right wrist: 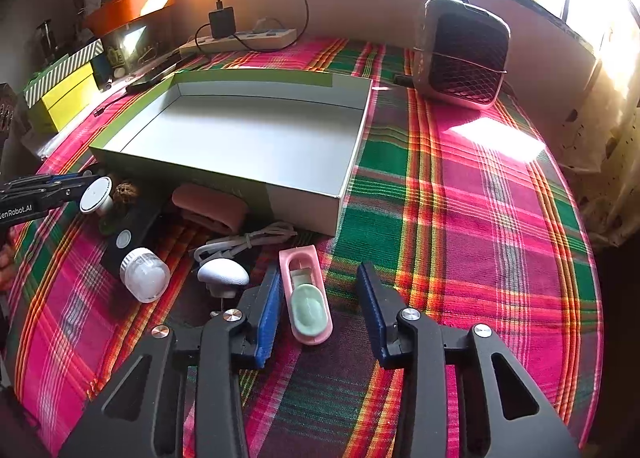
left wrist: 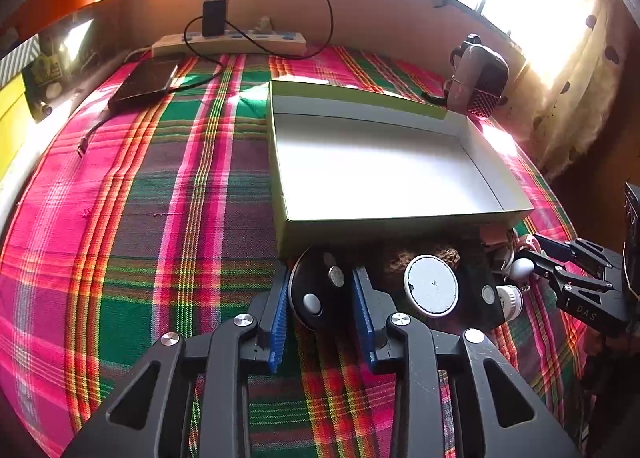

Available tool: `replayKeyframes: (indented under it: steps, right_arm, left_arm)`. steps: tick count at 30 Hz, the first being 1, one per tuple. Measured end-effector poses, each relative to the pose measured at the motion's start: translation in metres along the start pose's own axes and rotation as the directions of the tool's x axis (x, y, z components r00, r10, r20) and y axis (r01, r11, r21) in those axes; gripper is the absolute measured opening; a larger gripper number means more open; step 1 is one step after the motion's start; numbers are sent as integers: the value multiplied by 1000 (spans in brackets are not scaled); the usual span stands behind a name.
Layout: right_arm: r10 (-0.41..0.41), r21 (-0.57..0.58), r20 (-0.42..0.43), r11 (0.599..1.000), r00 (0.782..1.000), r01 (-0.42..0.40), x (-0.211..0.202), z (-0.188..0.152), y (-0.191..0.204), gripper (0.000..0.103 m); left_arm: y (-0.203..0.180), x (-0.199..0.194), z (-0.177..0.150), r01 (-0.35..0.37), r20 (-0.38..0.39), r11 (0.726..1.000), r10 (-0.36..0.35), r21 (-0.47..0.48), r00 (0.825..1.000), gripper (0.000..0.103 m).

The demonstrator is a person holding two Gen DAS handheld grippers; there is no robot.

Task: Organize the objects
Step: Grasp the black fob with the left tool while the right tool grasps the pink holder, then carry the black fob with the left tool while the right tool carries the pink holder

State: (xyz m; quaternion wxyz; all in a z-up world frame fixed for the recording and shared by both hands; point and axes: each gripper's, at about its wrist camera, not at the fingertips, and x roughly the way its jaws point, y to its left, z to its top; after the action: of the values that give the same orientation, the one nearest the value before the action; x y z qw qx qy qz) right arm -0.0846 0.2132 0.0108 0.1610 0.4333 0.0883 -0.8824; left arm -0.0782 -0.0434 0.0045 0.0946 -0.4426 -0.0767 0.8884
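Observation:
An empty white cardboard box [left wrist: 380, 162] with green sides lies on the plaid cloth; it also shows in the right wrist view [right wrist: 248, 138]. In front of it lie small items. My left gripper [left wrist: 322, 290] has its blue pads on both sides of a black disc [left wrist: 316, 294]; whether they press it I cannot tell. A white round disc [left wrist: 431, 285] lies just right of it. My right gripper [right wrist: 316, 298] is open around a pink case with a pale green insert [right wrist: 308, 298]. A white charger [right wrist: 223, 273], a clear-capped bulb [right wrist: 145, 274], a white cable [right wrist: 244, 242] and a pink pouch [right wrist: 210, 204] lie left of it.
A power strip [left wrist: 228, 43] with a black adapter and cable runs along the back wall. A dark flat device [left wrist: 146, 82] lies back left. A small heater with a mesh front [right wrist: 464, 54] stands back right. Yellow boxes [right wrist: 60, 94] sit at the left edge.

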Motion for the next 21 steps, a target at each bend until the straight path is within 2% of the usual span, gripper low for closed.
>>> replayKeyframes:
  steps: [6,10,21]
  right_arm:
    - [-2,7,2,1000,1000,2,-1,-1,-1,28]
    - [-7,19,4,1000,1000,7,-3,-2,-2,19]
    - [-10,29,19,1000,1000,10,-9,-3,-1,18]
  left_arm:
    - [0,-2,-1,-4,6,1000,4,-5,1000,26]
    - [-1,-4,-2,-9,11,1000,9,-4,1000,24]
    - [-2,-12,-5,-2,24,1000,2,-4,1000,24]
